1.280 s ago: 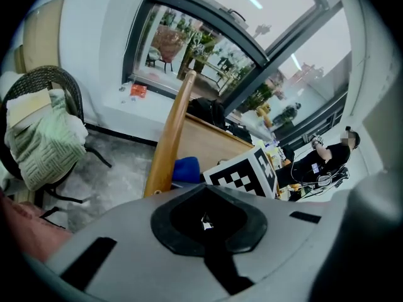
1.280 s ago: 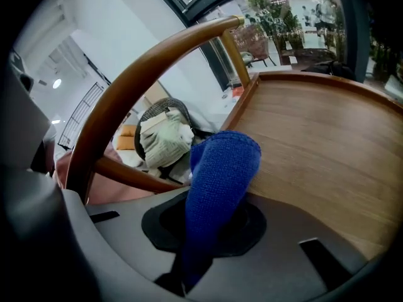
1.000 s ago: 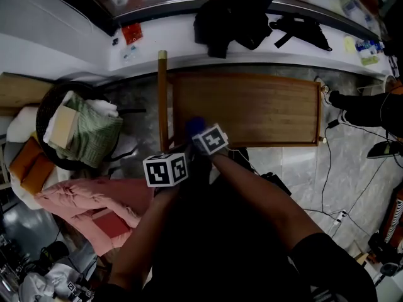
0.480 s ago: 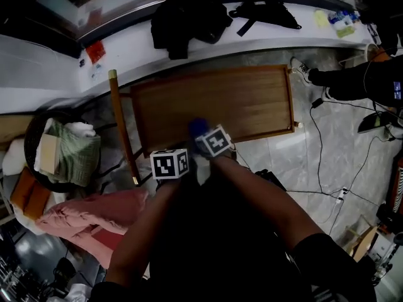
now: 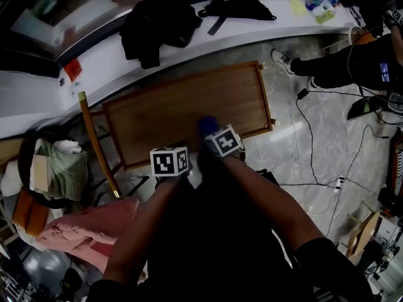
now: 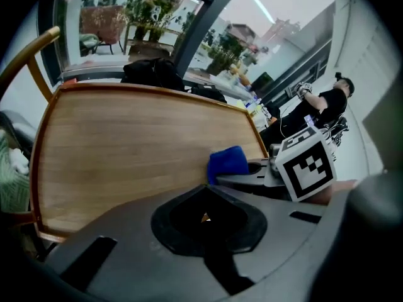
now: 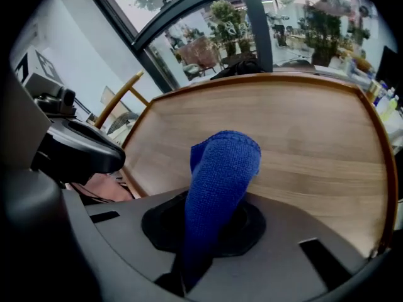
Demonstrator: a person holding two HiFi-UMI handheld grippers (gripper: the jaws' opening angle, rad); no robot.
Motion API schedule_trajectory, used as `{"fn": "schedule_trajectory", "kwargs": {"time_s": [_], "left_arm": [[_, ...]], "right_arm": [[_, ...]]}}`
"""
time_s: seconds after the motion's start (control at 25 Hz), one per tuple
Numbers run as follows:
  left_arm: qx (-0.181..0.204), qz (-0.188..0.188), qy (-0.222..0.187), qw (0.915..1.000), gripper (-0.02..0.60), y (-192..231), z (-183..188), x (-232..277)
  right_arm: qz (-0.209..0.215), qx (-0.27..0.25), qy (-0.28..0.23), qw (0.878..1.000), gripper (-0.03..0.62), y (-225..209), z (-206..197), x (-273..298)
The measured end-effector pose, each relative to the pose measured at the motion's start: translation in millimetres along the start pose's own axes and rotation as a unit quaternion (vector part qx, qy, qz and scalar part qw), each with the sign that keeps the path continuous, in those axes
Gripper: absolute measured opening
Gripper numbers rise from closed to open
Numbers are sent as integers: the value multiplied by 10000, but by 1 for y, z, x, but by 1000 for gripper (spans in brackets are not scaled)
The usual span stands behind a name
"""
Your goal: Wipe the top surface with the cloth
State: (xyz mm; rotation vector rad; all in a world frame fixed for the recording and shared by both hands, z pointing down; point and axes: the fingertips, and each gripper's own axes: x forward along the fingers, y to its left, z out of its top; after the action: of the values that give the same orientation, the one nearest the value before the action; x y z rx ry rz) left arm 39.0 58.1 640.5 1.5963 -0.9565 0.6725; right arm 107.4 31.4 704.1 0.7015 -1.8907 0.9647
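The wooden table top (image 5: 182, 109) lies ahead, seen tilted in the head view. Both grippers hover side by side at its near edge. My right gripper (image 5: 214, 134) is shut on a blue cloth (image 5: 208, 125), and the cloth (image 7: 221, 168) sticks up from between the jaws over the wood (image 7: 302, 137). My left gripper (image 5: 170, 161) sits just left of it; its jaws (image 6: 206, 190) are shut with nothing between them. From the left gripper view the blue cloth (image 6: 228, 162) and the right gripper's marker cube (image 6: 306, 164) show at the right.
A wooden chair back (image 5: 96, 145) stands at the table's left end. A basket of folded cloths (image 5: 49, 168) and a pink jacket (image 5: 82, 222) lie on the floor to the left. Black bags (image 5: 157, 19) rest on the white counter behind. Cables (image 5: 315, 137) and a seated person (image 5: 359, 61) are at the right.
The head view has swung, so the table now sits further left and tilted. Both grippers stay close together at the near edge, the right one still holding the blue cloth.
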Motion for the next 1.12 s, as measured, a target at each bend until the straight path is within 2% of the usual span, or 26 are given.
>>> {"fn": "schedule_trajectory", "kwargs": {"time_s": [0.32,0.68,0.88,1.12], "left_arm": [[41,-107,50,9999,9,-39,12,29],[203,-321,79,9992,9,-87,32,64],[293,-394,56,9988,9,-103,41,73],[340,-423,12,9985,9,-109,43,76]], "right_arm": [[-529,352,-157,9979,48,-85,-21,-45],[-941,471,-114,9944,48,-146,-35,-82],[-1205,564,-34,9911,48,-170,-47,-97],[-1435,649,-20,9875,48,-178,-49,-102]]}}
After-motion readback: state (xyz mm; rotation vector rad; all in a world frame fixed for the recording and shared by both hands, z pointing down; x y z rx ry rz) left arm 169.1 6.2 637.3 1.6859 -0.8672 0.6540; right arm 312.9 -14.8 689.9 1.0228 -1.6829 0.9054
